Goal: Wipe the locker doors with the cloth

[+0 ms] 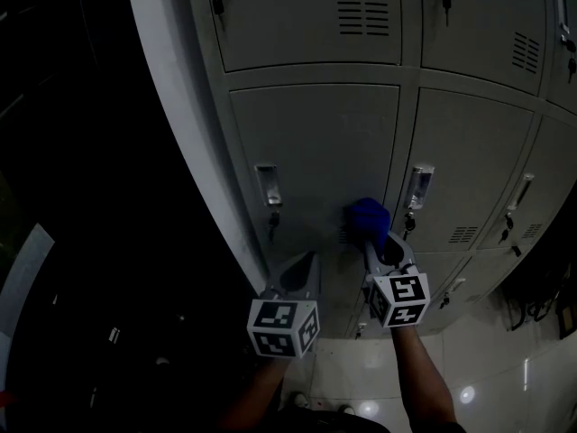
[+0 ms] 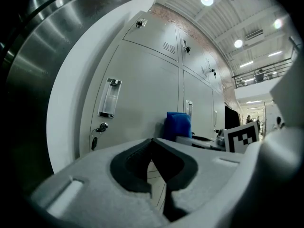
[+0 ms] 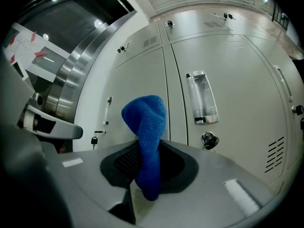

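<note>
Two grippers are up in front of the lockers, but only one is working. Our right gripper point(image 3: 147, 161) is clamped on the blue cloth point(image 3: 145, 122), pinching its lower end so that a bunched wad stands up past the jaw tips. We judge it is held this way so the soft wad, not the hard jaws, meets the metal.

From the head view, the cloth point(image 1: 368, 216) sits low on the right side of a door point(image 1: 315, 147), next to the gap that parts it from the next door. It is at the door or just off it; we cannot tell if it touches. The handle point(image 1: 267, 186) and the key point(image 1: 273, 220) under it lie well to the left, so the wad is over flat panel, where a wipe runs free.

Our left gripper point(image 1: 305, 269) hangs lower and to the left, near the door but apart from the cloth. Its jaws are closed together with nothing between them. We take it as parked there, out of the wiping path.
</note>
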A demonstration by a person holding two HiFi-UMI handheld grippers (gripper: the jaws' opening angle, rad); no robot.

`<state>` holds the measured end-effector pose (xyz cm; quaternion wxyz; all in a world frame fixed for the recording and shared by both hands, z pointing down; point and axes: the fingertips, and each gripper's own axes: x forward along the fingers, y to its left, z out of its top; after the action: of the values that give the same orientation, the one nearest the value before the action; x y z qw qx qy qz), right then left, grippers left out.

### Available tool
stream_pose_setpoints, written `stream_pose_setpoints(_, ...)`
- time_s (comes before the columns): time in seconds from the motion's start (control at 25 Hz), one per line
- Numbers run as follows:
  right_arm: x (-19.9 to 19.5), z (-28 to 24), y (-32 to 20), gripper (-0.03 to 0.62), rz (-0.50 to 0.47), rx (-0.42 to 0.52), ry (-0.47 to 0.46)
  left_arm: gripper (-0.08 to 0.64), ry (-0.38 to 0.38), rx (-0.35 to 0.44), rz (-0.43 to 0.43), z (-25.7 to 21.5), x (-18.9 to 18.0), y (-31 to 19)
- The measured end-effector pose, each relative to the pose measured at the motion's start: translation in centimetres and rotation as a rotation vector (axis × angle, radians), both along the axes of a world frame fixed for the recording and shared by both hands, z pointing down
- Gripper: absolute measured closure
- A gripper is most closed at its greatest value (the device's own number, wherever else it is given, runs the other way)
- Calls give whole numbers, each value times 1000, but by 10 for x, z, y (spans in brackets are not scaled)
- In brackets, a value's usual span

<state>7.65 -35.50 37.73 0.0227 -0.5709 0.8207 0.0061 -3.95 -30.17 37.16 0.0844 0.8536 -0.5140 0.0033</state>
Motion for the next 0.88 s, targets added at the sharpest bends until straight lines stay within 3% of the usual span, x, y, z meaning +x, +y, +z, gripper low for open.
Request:
stream_pose_setpoints(0.24, -38, 2, 17, 512, -79, 50, 3, 558, -2, -8, -37, 7, -17, 3)
stream_pose_setpoints(0.68, -164, 60, 20, 514, -276, -8, 37, 558, -5, -17, -129, 16, -75, 14)
stream_pose_setpoints(0.88, -198, 70, 7, 514, -311, -24, 51, 558, -23, -16, -140, 17, -92, 18)
